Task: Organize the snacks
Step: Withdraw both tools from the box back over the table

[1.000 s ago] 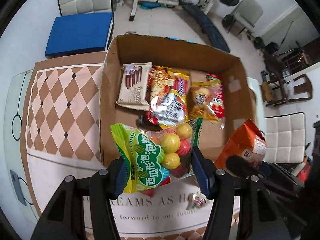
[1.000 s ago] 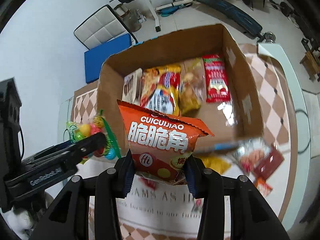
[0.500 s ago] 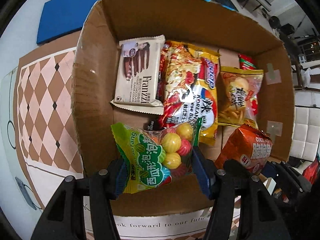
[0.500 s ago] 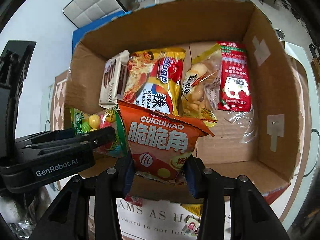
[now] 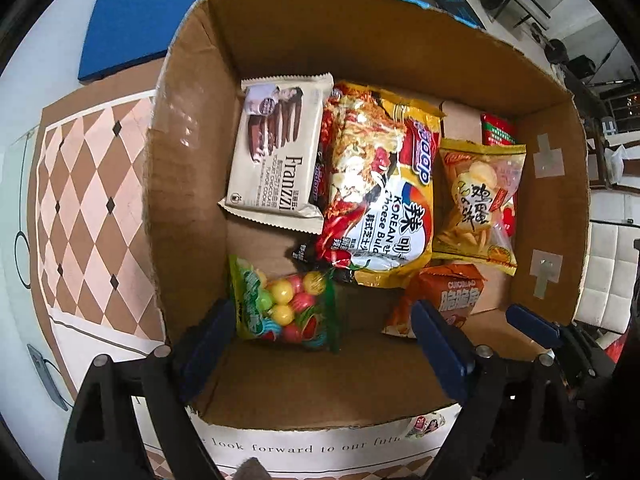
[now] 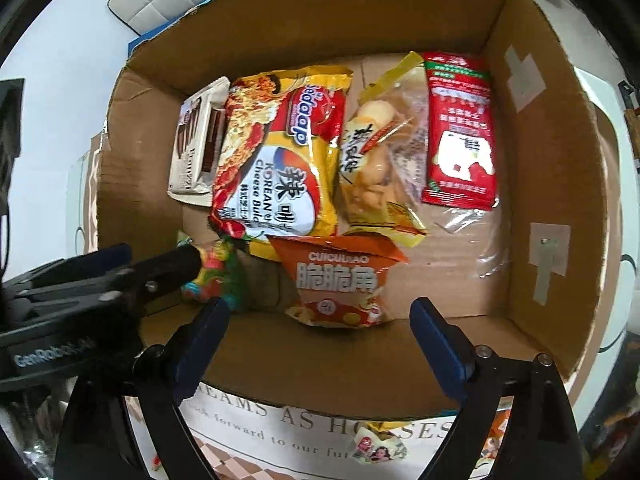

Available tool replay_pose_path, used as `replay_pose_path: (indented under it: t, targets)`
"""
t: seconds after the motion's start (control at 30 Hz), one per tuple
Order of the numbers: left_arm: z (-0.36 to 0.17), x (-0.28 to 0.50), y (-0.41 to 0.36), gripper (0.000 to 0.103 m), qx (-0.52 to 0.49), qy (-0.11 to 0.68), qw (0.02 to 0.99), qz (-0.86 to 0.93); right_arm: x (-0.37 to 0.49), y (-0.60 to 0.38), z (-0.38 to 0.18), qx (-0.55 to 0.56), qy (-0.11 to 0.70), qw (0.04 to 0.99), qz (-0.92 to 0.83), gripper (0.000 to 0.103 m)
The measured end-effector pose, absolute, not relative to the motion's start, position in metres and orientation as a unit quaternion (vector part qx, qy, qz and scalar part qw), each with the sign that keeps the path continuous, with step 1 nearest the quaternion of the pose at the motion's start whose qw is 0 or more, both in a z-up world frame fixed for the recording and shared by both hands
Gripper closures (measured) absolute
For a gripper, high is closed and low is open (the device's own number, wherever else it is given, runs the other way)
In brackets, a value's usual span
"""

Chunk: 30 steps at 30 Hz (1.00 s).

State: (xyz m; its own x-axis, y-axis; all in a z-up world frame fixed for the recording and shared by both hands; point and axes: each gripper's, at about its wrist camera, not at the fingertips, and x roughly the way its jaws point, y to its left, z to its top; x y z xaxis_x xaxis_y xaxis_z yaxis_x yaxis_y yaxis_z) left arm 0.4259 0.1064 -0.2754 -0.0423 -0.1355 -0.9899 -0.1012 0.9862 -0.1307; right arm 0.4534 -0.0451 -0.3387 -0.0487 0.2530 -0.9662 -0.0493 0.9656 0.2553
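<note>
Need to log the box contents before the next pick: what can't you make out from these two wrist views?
- Black packet under the noodle bag: left wrist view, mostly covered, label unreadable.
- Red packet: left wrist view, hidden behind the yellow snack bag.
- Gumball bag: right wrist view, blocked by the left gripper.
- Loose snacks below the cardboard box: right wrist view, cut off, too small to identify.

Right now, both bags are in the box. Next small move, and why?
Probably lift both hand-held grippers, left and right, up out of the brown cardboard box: both are open, and the green gumball bag and orange chip bag lie released on its floor.
</note>
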Motion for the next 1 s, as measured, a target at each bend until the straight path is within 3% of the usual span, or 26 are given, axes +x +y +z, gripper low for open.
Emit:
replay_pose_path:
  t: [0.3,0.8,0.9,1.0]
  targets:
    - [-0.251,0.416,0.101,0.013,-0.081,0.684,0.725,-0.010,0.446,-0.066,-0.318,0.059,0.691,0.715,0.090,0.008]
    - [-0.156,0.326,0.084,0.012,-0.069,0.553,0.830,-0.012,0.374,-0.103,-0.220,0.051,0.592,0.802,0.065,0.008]
    - [-0.153,0.306,0.085,0.004,-0.078,0.546,0.834,-0.015,0.353,-0.105,-0.208,0.052,0.587,0.805,0.069,0.008]
    - [-0.155,0.287,0.084,0.004,-0.071,0.546,0.835,-0.014,0.333,-0.108,-0.209,0.066,0.594,0.798,0.077,0.008]
